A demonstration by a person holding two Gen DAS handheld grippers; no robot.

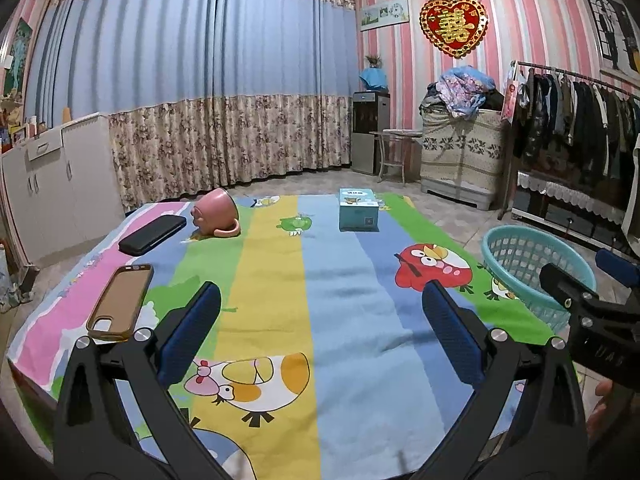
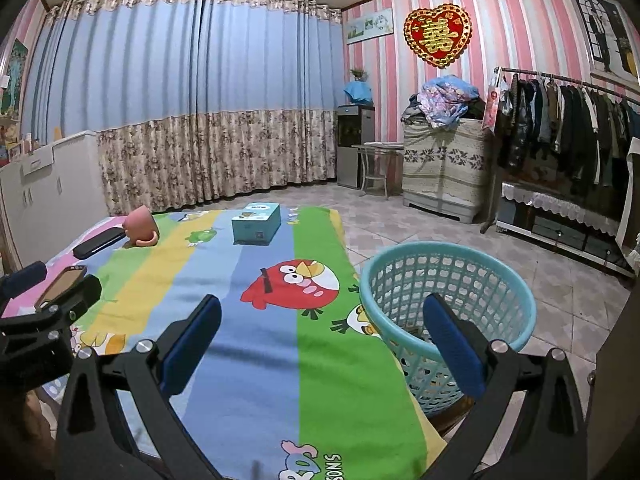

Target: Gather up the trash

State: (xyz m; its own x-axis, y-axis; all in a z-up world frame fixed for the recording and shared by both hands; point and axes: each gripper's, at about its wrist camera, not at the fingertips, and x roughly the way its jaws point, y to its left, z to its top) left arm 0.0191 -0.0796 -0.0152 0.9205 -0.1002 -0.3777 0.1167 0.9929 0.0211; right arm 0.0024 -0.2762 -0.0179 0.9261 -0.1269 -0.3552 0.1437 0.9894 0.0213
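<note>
Both my left gripper [image 1: 320, 312] and right gripper [image 2: 322, 324] stood released, grasping nothing, above the table's near edge. No loose trash showed on the table [image 1: 280, 280]. The basket [image 2: 448, 304] stood upright, mouth up, beside the right edge; its contents were unclear. The scene fitted either collection pending or collection complete.

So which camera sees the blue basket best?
The right wrist view. The basket sits near the middle there, with its whole rim, mesh wall and inside showing, just behind the right claw. In the left wrist view the basket is at the right edge, partly hidden by the other claw.
</note>
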